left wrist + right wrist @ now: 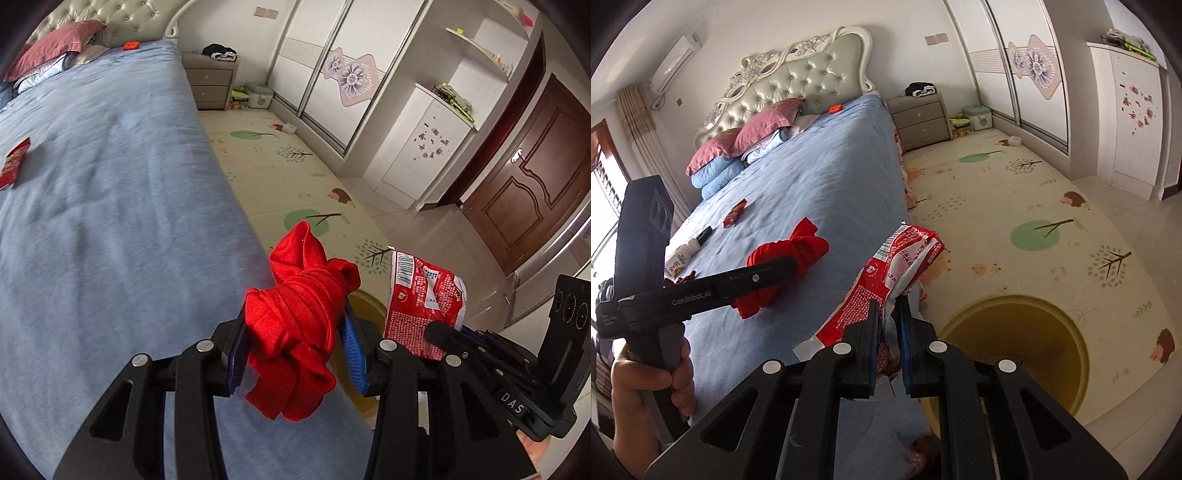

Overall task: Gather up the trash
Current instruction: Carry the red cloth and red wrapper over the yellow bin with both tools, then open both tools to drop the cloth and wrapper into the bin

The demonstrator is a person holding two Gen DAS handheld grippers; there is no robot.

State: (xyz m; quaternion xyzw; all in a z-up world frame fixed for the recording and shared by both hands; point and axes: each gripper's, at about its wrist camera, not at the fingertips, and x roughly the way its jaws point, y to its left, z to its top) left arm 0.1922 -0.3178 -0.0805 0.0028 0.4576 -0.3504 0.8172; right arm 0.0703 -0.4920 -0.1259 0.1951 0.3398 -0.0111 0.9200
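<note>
The left hand-held gripper point(295, 343) was clenched on a knotted red cloth point(303, 317), its blue pads pressing the bundle from both sides above the edge of the bed point(110, 221). Just beside it on the right, the right hand-held gripper point(889, 332) had its jaws pinched tight on a crumpled red snack wrapper point(886, 273), which stood up from between the fingers over the bedside. Below and to the right of that wrapper, a round yellow bin point(1067, 350) sat open on the patterned floor mat point(1015, 192), close against the bed. Farther up the blue bedcover lay a small red packet point(735, 213), a white bottle point(681, 258) and a dark stick-like item point(703, 233) near it. A person's hand point(650, 384) gripped the handle of the left tool.
</note>
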